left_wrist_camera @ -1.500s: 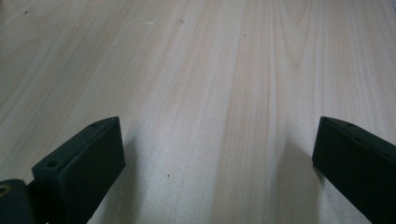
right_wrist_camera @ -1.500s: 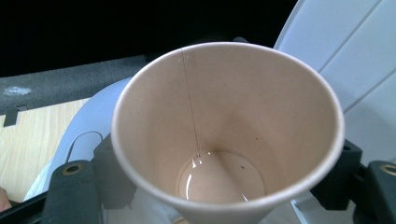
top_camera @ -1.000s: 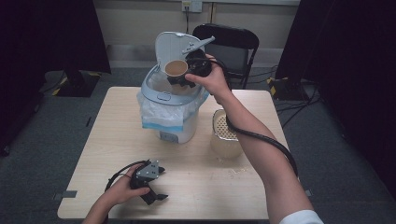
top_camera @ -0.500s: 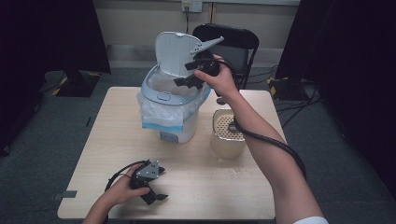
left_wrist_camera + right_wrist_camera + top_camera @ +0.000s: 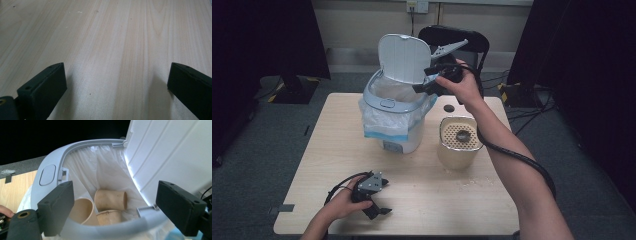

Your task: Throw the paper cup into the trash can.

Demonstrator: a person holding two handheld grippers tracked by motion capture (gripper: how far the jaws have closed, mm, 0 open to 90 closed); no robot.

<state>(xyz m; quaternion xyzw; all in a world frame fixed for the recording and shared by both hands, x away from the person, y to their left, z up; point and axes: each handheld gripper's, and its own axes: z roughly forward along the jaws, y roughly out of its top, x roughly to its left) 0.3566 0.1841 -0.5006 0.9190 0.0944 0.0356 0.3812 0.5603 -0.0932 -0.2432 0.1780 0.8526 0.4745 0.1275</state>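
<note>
Held above the open white bin (image 5: 398, 107) at the far side of the worktop (image 5: 492, 200), right gripper (image 5: 428, 82) released, jaws apart with nothing between them; below them, seen from the right gripper view, 3 tan paper cups (image 5: 110, 200) lying inside the bin's white liner bag (image 5: 105, 170), lid (image 5: 404, 57) raised upright behind the rim. Just right of the bin, a cream container (image 5: 459, 145) with a perforated top; a small dark disc (image 5: 448, 108) on the worktop behind it. Near the front edge, left gripper (image 5: 374, 207) resting on the wood in the person's hand, jaws wide apart, nothing grasped.
</note>
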